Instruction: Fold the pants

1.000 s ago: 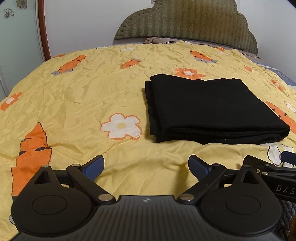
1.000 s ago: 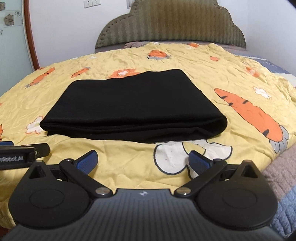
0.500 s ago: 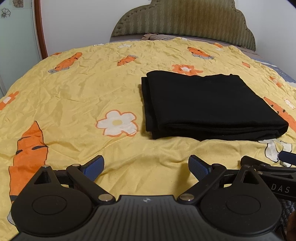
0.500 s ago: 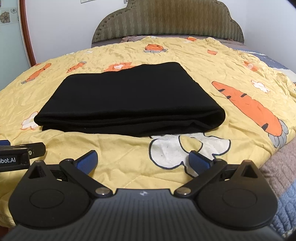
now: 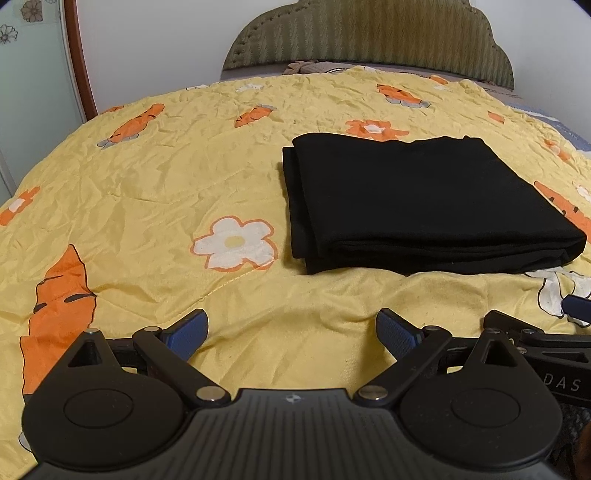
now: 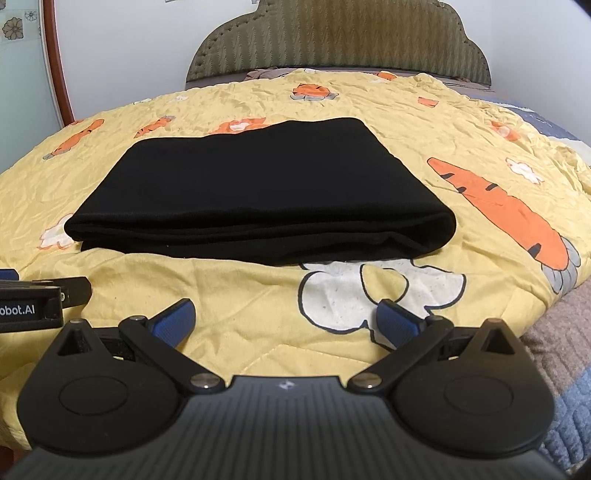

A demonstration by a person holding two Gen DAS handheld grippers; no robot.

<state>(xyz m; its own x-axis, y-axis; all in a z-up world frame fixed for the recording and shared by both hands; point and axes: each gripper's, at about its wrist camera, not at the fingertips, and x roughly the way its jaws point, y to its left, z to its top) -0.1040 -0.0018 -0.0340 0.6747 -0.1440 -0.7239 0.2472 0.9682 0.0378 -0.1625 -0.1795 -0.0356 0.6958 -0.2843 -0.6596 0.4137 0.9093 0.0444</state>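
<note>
The bed, backed by an olive padded headboard, is covered by a crinkled yellow quilt printed with carrots and flowers, and on the quilt lie the black pants, folded into a flat rectangle.

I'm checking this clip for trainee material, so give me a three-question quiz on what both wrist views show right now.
1. True or false: the left gripper is clamped on the black pants.
2. What do the pants lie on? A) bare floor B) yellow bedspread C) chair
3. Fill in: the right gripper is ____, holding nothing.

Key: 1 false, it is open and short of the pants, which lie folded. 2 B. 3 open.
</note>
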